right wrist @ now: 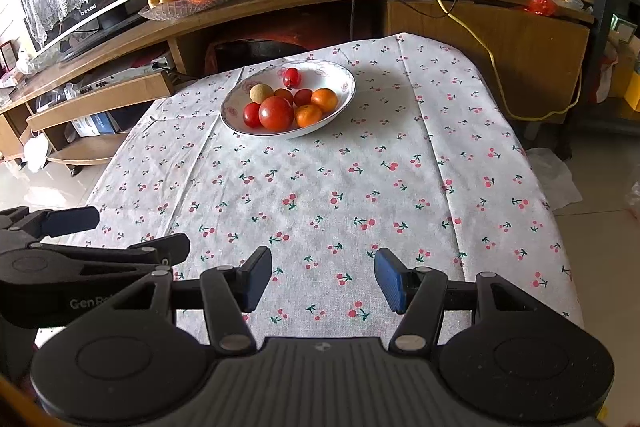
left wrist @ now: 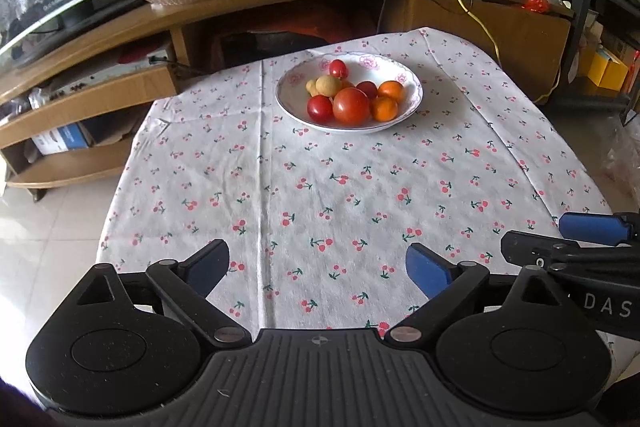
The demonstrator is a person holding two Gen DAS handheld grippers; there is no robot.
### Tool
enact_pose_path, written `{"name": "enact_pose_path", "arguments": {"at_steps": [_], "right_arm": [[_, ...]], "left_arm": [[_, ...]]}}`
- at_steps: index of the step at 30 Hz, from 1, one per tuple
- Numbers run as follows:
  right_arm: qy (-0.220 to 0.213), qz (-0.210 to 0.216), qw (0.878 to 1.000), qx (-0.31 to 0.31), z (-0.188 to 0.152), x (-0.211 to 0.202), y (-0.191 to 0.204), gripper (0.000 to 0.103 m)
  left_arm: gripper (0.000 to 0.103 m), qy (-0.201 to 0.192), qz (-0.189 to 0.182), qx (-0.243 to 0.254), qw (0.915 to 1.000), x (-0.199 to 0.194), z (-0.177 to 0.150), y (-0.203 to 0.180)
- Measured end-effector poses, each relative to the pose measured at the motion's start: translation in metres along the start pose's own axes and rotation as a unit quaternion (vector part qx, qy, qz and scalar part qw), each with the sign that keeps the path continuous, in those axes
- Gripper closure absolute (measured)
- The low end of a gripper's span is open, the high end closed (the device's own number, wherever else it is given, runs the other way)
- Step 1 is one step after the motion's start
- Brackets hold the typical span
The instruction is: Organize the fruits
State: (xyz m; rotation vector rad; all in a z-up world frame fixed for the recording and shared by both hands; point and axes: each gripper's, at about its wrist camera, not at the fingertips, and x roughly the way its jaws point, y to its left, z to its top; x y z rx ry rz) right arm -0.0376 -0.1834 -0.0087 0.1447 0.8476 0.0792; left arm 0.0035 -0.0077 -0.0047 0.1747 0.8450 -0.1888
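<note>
Both the left gripper (left wrist: 318, 269) and the right gripper (right wrist: 323, 277) stand wide apart, holding nothing, well before the porcelain bowl (left wrist: 412, 95) of small fruits

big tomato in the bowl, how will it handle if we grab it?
The big tomato looks smooth and glossy, so probably slippery between the fingers. It is round and sits against smaller fruit in the bowl, so nudging it may roll it or its neighbours. Likely soft; squeeze gently.

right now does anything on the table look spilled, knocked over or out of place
Nothing stands out. The white bowl sits upright on the cherry-print tablecloth, all the fruit inside, none spilled. The cloth only shows fold creases. Left gripper and right gripper are open and apart from the bowl.
</note>
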Motion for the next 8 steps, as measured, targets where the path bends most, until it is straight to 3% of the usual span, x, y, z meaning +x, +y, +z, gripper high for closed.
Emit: {"name": "enact_pose_path", "arguments": {"at_steps": [8], "right_arm": [[0.0, 0.0, 1.0, 0.001, 0.0003, 0.0009, -0.0008, 0.047]], "left_arm": [[0.005, 0.006, -0.004, -0.008, 0.9999, 0.0021, 0.0, 0.0013]]}}
